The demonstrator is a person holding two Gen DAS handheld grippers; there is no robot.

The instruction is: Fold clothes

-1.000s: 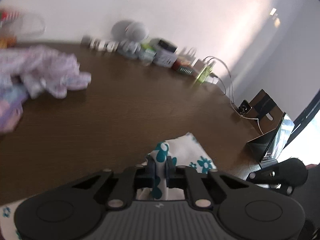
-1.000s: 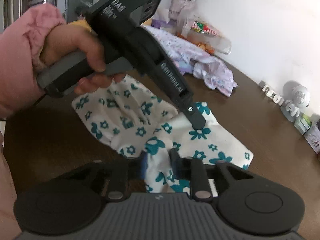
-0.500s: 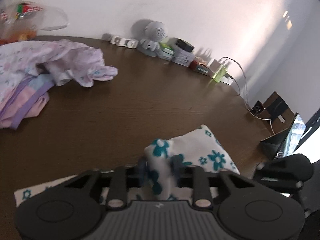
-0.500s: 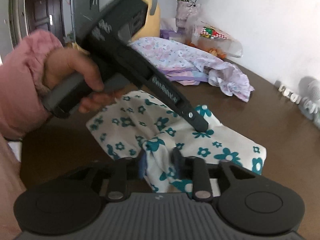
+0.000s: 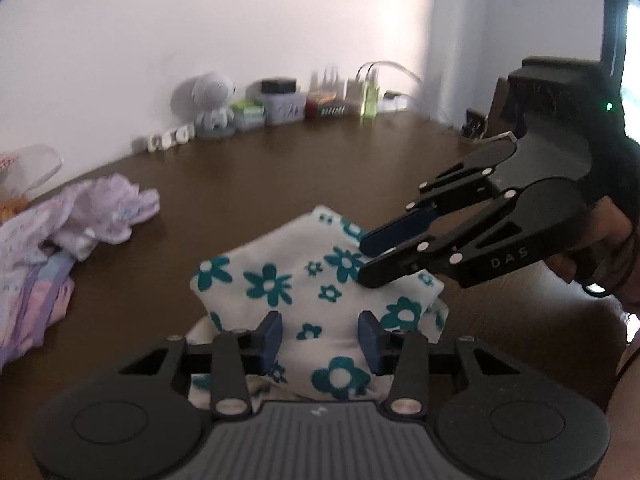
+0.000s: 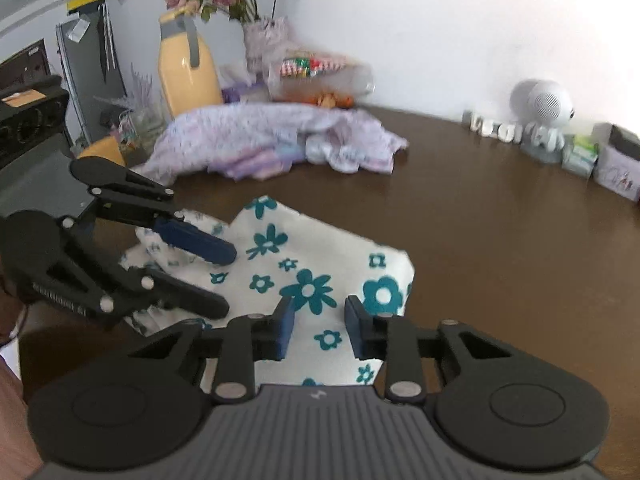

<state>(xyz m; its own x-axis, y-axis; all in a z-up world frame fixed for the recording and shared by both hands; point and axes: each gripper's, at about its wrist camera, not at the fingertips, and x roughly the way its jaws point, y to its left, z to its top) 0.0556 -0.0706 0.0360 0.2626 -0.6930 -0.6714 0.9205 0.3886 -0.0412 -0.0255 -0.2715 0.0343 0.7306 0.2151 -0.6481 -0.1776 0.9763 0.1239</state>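
Flowered cloth [image 5: 316, 292] is lying folded on the desk [image 5: 248, 184], both tools, left [image 5: 320, 334] and right [image 6: 318, 330], standing part-open over it gripping nothing, right just closing slightly; purple clothes [image 6: 276, 140] are waiting.

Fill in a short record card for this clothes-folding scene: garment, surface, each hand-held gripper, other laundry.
garment: white cloth with teal flowers, folded over, lying on the table
surface: dark brown table
left hand-held gripper: open, cloth between the pads but not pinched
right hand-held gripper: open above the cloth
other laundry: lilac clothes pile, apart from the cloth
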